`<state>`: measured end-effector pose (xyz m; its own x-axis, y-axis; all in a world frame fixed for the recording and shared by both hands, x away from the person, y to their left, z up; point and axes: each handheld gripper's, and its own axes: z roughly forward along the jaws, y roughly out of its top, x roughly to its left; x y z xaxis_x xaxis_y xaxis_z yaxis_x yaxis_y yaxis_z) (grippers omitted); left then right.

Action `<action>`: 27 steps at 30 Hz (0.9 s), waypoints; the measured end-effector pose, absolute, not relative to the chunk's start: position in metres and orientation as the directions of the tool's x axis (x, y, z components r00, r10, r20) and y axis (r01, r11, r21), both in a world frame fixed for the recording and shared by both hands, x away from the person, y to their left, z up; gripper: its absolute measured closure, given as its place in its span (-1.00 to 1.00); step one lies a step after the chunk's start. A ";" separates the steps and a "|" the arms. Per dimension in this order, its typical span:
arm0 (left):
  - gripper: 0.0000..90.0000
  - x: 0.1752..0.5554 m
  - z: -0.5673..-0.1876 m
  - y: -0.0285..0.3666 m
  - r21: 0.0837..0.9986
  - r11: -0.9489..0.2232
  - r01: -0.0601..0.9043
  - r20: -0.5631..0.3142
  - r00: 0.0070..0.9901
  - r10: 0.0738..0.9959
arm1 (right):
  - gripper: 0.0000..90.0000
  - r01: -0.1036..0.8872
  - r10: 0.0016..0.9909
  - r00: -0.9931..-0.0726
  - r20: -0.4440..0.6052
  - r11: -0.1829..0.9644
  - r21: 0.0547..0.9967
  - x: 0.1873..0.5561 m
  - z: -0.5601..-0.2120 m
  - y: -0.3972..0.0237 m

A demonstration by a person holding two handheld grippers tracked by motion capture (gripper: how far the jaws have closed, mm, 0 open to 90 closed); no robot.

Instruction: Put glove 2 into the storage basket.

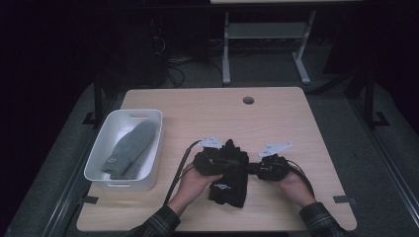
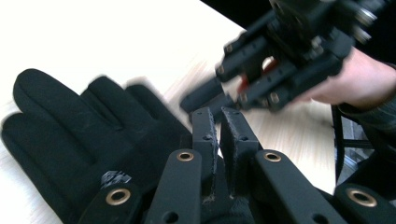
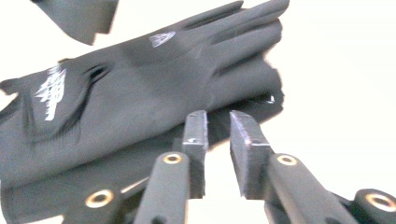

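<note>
A white bin sits at the table's left edge with a grey mitten lying inside it. To its right, near the front edge, a black glove lies flat on the wood, fingers pointing away from the person (white logos show on its back in the right gripper view). The left gripper rests over the glove's left side, its jaws drawn almost together with only a thin slit between them; in its own view a bit of the glove's fabric sits low in that slit, though whether the pads pinch it cannot be told. The right gripper hovers just beside the glove's right edge, its jaws a little apart with nothing between them.
</note>
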<state>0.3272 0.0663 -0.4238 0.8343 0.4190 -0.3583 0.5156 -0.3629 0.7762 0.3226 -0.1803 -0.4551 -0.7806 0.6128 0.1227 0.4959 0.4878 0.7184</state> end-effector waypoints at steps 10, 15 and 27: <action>0.97 0.319 -0.432 0.052 0.755 -0.445 0.483 -0.326 0.864 0.384 | -0.29 0.566 0.742 -0.665 0.087 0.424 0.707 0.334 -0.462 -0.226; 0.98 0.315 -0.445 0.038 0.722 -0.500 0.478 -0.322 0.872 0.369 | -0.48 0.576 0.766 -0.639 0.071 0.415 0.705 0.337 -0.467 -0.233; 0.98 0.305 -0.454 0.038 0.643 -0.610 0.463 -0.260 0.881 0.395 | -0.64 0.572 0.768 -0.640 0.029 0.450 0.686 0.340 -0.474 -0.231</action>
